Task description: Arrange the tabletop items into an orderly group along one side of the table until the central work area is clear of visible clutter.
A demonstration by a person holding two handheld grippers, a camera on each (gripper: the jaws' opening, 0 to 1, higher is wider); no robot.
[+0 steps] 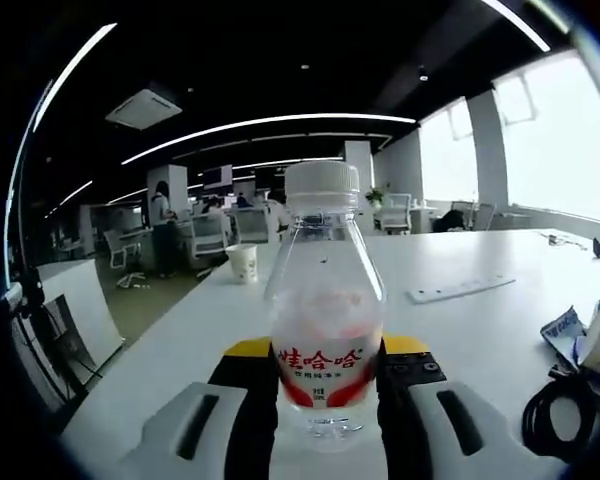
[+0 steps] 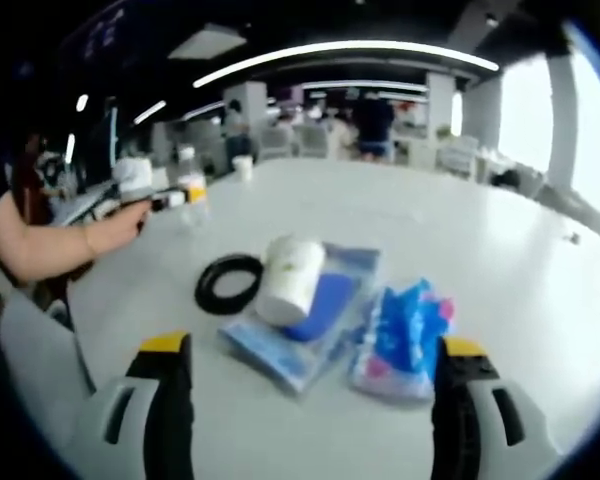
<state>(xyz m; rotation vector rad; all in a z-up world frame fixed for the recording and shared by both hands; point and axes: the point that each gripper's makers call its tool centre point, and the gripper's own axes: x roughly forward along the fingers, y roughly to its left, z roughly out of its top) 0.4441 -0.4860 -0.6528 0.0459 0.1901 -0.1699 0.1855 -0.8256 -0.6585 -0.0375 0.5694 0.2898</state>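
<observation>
A clear water bottle (image 1: 325,320) with a white cap and a red-and-white label stands upright between my left gripper's (image 1: 327,400) jaws, which are shut on its lower body. In the right gripper view the same bottle (image 2: 190,188) shows far left, held over the white table (image 2: 400,220) by a person's arm (image 2: 50,240). My right gripper (image 2: 315,410) is wide open and holds nothing. Just beyond it lie a black ring (image 2: 228,283), a white paper cup (image 2: 290,278) on its side, a flat blue packet (image 2: 310,325) and a blue-and-pink packet (image 2: 400,340).
A paper cup (image 1: 242,262) stands upright far along the table's left edge. A white power strip (image 1: 460,289) lies to the right. A black cable coil (image 1: 555,410) and blue packets (image 1: 580,335) sit at the near right. Office desks, chairs and people fill the background.
</observation>
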